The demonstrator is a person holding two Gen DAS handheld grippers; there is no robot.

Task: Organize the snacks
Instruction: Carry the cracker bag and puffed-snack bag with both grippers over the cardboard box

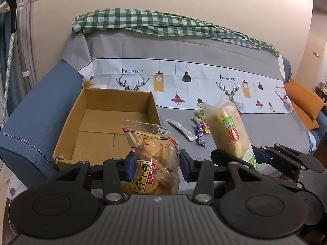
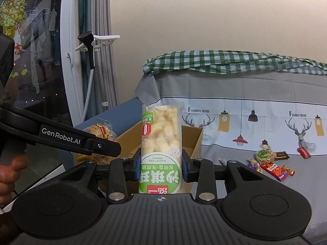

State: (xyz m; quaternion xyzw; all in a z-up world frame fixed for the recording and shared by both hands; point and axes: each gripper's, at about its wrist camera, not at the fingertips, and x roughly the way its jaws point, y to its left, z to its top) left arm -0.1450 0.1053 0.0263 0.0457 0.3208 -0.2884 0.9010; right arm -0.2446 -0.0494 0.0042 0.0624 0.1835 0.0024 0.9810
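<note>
Left gripper (image 1: 156,168): jaws are clamped on a clear plastic bag of round brown biscuits with a red-and-yellow label (image 1: 153,155), held upright, sealed end up. The bag is seen just in front of the near edge of an open brown cardboard box (image 1: 106,122); box interior is bare cardboard.

Right gripper (image 2: 161,168): blue pads are pressed on both sides of a tall clear pack of pale puffed pieces with a green-and-white label (image 2: 161,143). It is held upright, print upside down. In the left wrist view the same pack (image 1: 231,130) is seen to the right of the biscuit bag, apart from it, tilted slightly.

The box sits on a sofa seat covered with a grey cloth (image 1: 235,126), against the blue armrest (image 1: 40,110). Loose items are left on the cloth right of the box: a silver stick sachet (image 1: 181,129), a purple wrapped candy (image 1: 200,135), a red snack packet (image 2: 274,170), a dark chocolate bar (image 2: 281,155), and a round green-topped nut pack (image 2: 265,155). A green-and-white checked cloth (image 1: 163,23) is draped over the backrest.

A hand (image 2: 8,175) is visible at the left edge of the right wrist view.
</note>
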